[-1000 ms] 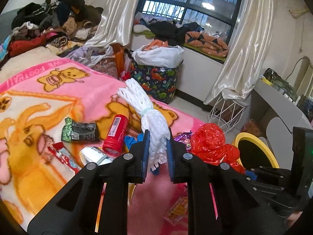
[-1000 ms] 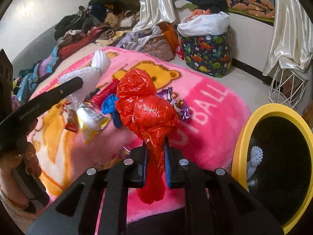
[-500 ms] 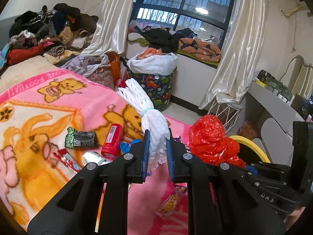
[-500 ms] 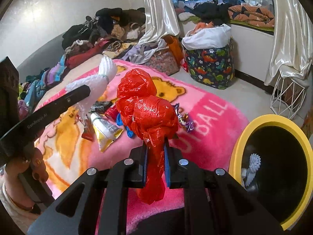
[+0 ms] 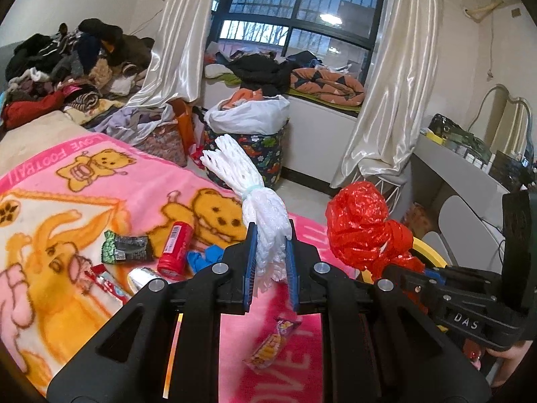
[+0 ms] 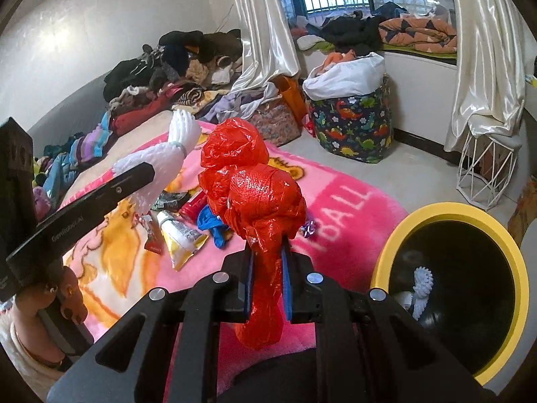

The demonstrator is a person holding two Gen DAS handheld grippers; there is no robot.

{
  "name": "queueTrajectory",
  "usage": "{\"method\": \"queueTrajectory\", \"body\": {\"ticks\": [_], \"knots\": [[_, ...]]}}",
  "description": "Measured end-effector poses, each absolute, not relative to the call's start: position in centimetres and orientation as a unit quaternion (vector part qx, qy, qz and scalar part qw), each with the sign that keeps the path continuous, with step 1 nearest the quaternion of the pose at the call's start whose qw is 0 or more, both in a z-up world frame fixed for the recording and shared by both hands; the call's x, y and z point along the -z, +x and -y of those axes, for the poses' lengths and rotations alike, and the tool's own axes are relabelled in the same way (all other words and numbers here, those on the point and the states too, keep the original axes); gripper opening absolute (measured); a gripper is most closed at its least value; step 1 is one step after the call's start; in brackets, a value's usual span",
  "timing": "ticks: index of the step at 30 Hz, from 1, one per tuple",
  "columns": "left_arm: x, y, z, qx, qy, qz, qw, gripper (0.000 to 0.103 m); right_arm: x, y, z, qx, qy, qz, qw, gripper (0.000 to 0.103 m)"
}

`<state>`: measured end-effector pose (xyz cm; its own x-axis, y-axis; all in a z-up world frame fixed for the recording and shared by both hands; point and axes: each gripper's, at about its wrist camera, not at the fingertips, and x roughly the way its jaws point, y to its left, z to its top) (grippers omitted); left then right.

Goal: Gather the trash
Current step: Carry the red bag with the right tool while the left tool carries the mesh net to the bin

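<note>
L tongs (image 5: 271, 262): clamped on white foam net (image 5: 258, 201), held up over pink blanket (image 5: 100, 181).
R tongs (image 6: 266, 278): clamped on red plastic bag (image 6: 255, 194), long axis upright.
Bin (image 6: 396, 238): yellow rim, low right of R tongs, open top.
Nearer hand: R, bin just beside it; L farther.
Left on blanket: red can (image 5: 176, 250), wrappers.

We are in a lived-in bedroom at home: a pink teddy-bear blanket (image 5: 100, 194) covers the near bed, clothes (image 5: 67, 67) pile up far left, and satin curtains (image 5: 392, 84) frame the barred window (image 5: 295, 10).
</note>
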<state>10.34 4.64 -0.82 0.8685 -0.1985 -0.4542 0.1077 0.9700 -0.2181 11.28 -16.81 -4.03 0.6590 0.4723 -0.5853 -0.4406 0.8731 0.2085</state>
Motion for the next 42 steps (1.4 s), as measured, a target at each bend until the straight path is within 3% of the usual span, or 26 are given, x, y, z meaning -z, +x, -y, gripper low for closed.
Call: {"method": "queueTrajectory", "body": {"ticks": [42], "knots": [[1.1, 10.1, 4.5, 0.173, -0.025, -0.255, 0.951, 0.010, 2.9, 10.6, 27.5, -0.136, 0.106, -0.308, 0.936, 0.013]]}}
